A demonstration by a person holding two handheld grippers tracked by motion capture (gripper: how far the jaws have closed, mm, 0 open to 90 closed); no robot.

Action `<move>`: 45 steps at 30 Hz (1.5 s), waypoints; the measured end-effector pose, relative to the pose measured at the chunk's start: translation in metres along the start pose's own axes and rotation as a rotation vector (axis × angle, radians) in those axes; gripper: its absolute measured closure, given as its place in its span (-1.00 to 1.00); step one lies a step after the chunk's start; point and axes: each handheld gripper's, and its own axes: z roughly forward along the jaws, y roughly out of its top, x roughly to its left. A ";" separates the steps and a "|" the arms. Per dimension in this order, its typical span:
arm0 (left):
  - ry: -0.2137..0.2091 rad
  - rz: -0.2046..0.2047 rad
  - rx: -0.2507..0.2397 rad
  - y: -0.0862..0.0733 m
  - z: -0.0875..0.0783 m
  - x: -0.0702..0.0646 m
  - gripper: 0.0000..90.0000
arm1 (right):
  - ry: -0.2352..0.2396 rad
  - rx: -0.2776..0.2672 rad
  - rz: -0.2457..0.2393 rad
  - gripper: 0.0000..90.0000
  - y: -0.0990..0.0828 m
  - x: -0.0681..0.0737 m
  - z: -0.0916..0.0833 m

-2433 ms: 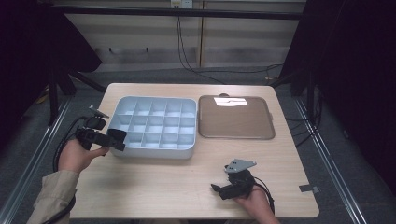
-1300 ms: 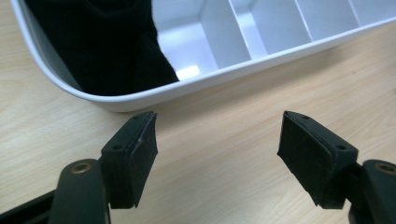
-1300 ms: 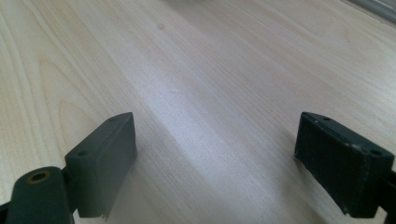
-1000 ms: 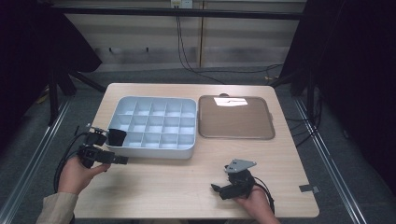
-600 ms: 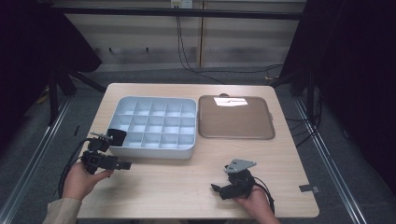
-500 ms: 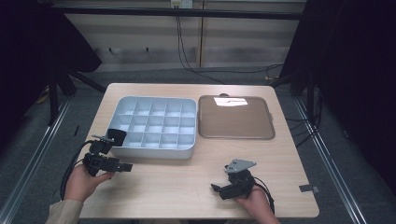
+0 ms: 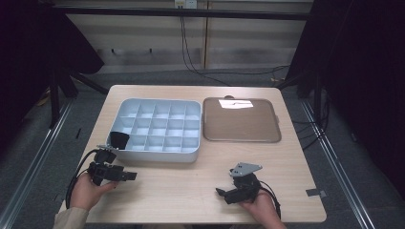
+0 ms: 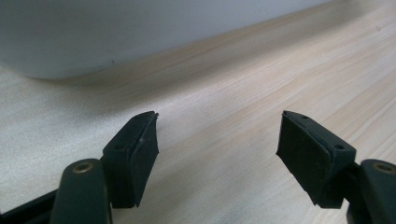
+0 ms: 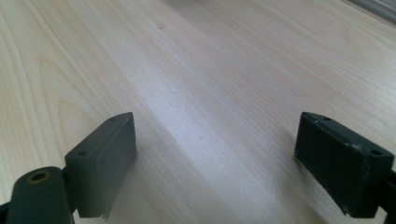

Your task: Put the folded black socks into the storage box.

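A pale blue box (image 7: 157,128) divided into several compartments stands on the wooden table (image 7: 191,183). A black object (image 7: 118,139) sits in its front-left compartment. My left gripper (image 7: 131,176) lies low by the table's front-left, in front of the box corner, pointing right. In the left gripper view it (image 8: 217,149) is open with only bare wood between its pads, and the box wall (image 8: 116,32) lies beyond. My right gripper (image 7: 220,192) rests near the front edge, pointing left. In its own view it (image 9: 215,158) is open and holds nothing.
A brown tray (image 7: 241,121) with a bright glare patch lies to the right of the box. Cables trail from both grippers. Dark curtains and floor rails surround the table.
My left gripper has drawn back from the box's front-left corner toward the near edge and sunk to the table. The black object stays in its compartment. The right gripper has not moved.
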 end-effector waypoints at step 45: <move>0.108 0.277 -0.131 -0.030 0.015 -0.015 -0.57 | 0.000 0.000 -0.002 -0.73 0.000 0.000 0.000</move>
